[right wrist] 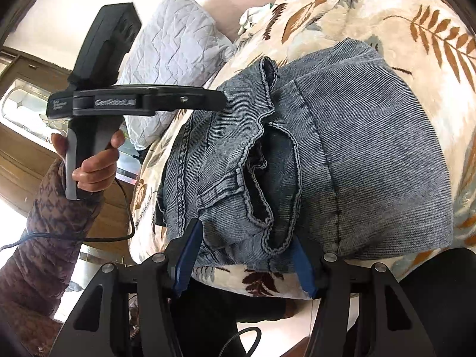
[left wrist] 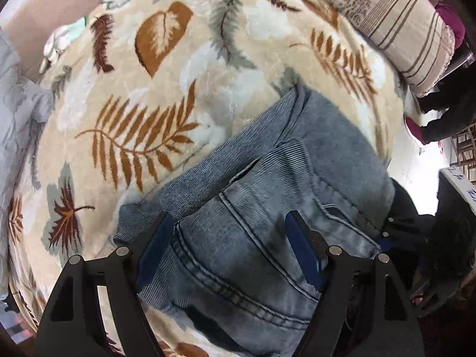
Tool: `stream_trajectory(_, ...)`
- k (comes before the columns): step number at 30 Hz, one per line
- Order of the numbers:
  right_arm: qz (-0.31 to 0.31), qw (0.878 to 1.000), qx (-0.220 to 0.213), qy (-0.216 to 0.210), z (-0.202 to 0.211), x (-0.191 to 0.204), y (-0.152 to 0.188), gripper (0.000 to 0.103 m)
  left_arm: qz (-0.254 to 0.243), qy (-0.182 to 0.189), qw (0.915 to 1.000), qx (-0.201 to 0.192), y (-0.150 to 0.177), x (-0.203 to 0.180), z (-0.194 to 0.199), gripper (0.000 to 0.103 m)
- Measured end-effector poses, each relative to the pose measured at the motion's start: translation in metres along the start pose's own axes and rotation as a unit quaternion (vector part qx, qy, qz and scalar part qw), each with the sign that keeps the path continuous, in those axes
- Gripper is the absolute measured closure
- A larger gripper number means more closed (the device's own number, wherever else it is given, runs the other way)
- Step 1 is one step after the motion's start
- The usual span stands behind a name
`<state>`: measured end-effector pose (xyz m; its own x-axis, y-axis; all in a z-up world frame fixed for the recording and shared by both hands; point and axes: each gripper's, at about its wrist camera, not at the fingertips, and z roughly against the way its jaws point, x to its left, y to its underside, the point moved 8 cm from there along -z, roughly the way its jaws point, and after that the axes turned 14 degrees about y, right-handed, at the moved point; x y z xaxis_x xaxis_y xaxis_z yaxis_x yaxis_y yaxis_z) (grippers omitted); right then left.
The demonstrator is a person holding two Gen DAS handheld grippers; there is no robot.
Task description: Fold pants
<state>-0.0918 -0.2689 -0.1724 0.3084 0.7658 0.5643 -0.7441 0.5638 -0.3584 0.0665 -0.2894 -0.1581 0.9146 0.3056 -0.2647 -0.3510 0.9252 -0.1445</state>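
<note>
Blue-grey denim pants (left wrist: 253, 238) lie folded in a thick bundle on a beige leaf-patterned blanket (left wrist: 142, 110). My left gripper (left wrist: 228, 217) points down over the bundle's stitched pocket area, its blue-padded fingers (left wrist: 154, 247) spread wide, with denim below and between them. In the right wrist view the pants (right wrist: 372, 148) sit near the bed's front edge, waistband and pocket folds facing me. My right gripper (right wrist: 245, 232) is open, with the bundle's near edge between its fingers. A person's hand (right wrist: 95, 163) in a patterned sleeve holds the left gripper's handle at the left.
A striped pillow (left wrist: 386, 20) lies at the blanket's far right, and a light grey quilted pillow (right wrist: 172, 59) at the other side. A pale bunched cloth (left wrist: 62, 35) rests on the blanket's far edge. The bed edge drops to the floor (left wrist: 425, 160) on the right.
</note>
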Motion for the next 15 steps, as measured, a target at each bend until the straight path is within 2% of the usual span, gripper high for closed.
stream_trajectory(2,0.017,1.0,-0.002,0.0,-0.003,0.007,0.001,0.045,0.001,0.006,1.0,-0.005,0.0,0.0,-0.005,0.026)
stream_trajectory(4,0.035,0.999,-0.004,0.009,-0.01,0.014,-0.003,0.063,-0.013,0.004,0.9996,-0.023,0.0,-0.003,-0.005,0.044)
stream_trajectory(5,0.043,0.999,-0.002,0.017,-0.012,0.015,-0.003,0.081,-0.017,0.003,0.9995,-0.027,0.001,-0.005,-0.004,0.06)
stream_trajectory(6,0.047,0.999,-0.001,0.024,-0.013,0.015,-0.003,0.092,-0.017,0.003,0.9994,-0.031,0.001,-0.006,-0.003,0.067)
stream_trajectory(9,0.047,0.999,-0.005,0.024,-0.011,0.014,-0.004,0.093,-0.027,-0.009,0.9985,-0.047,0.002,-0.01,0.005,0.073)
stream_trajectory(15,0.048,0.999,-0.017,0.004,0.0,0.02,-0.005,0.093,-0.022,-0.02,0.997,-0.072,0.004,-0.019,0.022,0.076)
